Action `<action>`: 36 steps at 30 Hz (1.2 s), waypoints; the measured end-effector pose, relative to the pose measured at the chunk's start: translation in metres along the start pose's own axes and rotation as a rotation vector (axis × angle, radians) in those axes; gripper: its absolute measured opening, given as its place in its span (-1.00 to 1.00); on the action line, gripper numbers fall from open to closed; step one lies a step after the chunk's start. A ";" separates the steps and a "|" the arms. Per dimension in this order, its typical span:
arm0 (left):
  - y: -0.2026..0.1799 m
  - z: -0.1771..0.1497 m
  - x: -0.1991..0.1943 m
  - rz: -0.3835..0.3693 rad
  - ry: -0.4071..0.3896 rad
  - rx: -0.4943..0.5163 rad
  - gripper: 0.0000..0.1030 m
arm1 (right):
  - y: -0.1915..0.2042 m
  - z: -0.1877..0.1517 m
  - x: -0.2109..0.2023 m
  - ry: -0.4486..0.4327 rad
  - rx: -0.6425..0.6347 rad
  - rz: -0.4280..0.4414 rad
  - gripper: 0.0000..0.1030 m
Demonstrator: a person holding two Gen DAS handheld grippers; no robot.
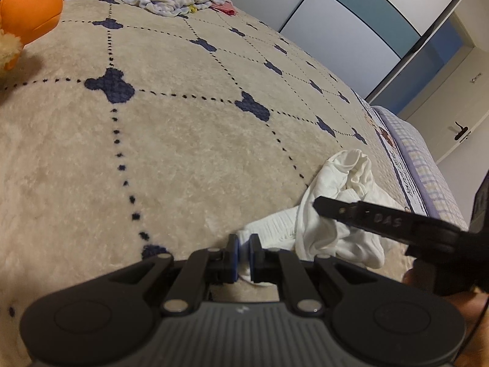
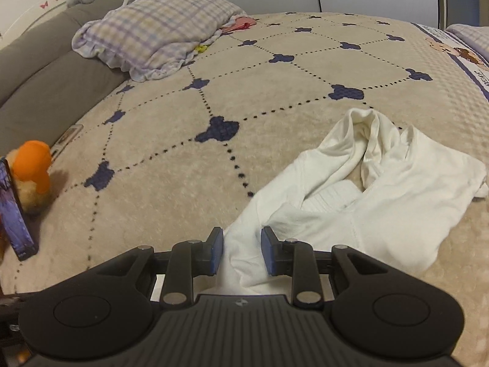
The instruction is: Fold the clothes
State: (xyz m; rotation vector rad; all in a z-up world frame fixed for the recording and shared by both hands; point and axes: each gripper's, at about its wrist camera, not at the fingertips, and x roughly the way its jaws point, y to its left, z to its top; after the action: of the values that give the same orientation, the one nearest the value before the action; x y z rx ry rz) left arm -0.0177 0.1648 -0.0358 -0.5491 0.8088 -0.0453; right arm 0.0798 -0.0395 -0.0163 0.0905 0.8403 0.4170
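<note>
A white garment (image 2: 397, 189) lies crumpled on the beige blanket (image 2: 183, 128) with dark blue bear shapes, near the bed's right side. My left gripper (image 1: 243, 255) is shut on a ribbed edge of the garment (image 1: 333, 229), which shows as white cloth between the blue pads. My right gripper (image 2: 243, 252) has a thick bunch of the same white cloth filling the gap between its blue pads, which press on it. In the left wrist view a black finger of the right gripper (image 1: 366, 215) reaches in from the right over the garment, and cloth drapes from it.
An orange and tan plush toy (image 2: 30, 171) and a dark blue book (image 2: 15, 214) sit at the left. A plaid pillow (image 2: 159, 24) rests against the grey headboard (image 2: 45, 70). The bed's patterned edge (image 1: 412, 165) runs along the right, with wardrobe doors (image 1: 366, 15) beyond.
</note>
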 end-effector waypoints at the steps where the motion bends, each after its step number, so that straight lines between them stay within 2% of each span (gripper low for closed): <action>1: 0.000 0.000 0.000 0.001 0.001 0.001 -0.86 | 0.000 -0.002 0.003 0.002 0.002 0.001 -0.42; 2: 0.000 -0.001 0.001 0.003 0.002 0.001 -0.86 | -0.001 -0.003 0.005 0.000 0.003 0.002 -0.45; 4: 0.001 -0.001 0.002 0.007 0.004 0.001 -0.86 | -0.002 -0.006 0.005 -0.011 0.003 0.014 -0.84; 10: 0.001 0.001 0.006 0.027 0.013 -0.019 -0.86 | -0.011 -0.005 -0.010 -0.062 0.052 -0.008 -0.87; 22: 0.007 0.003 0.004 0.013 0.025 -0.025 -0.86 | -0.065 -0.002 -0.093 -0.219 0.110 -0.149 -0.87; 29: 0.009 0.002 0.001 0.006 0.031 -0.028 -0.86 | -0.092 -0.014 -0.120 -0.227 0.141 -0.202 -0.87; 36: 0.010 0.000 -0.003 -0.020 0.061 -0.036 -0.86 | -0.103 -0.031 -0.133 -0.199 0.107 -0.237 -0.88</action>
State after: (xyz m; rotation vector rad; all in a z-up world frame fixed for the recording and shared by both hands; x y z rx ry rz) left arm -0.0217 0.1737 -0.0384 -0.5924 0.8649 -0.0666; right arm 0.0116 -0.1882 0.0317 0.1273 0.6676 0.1369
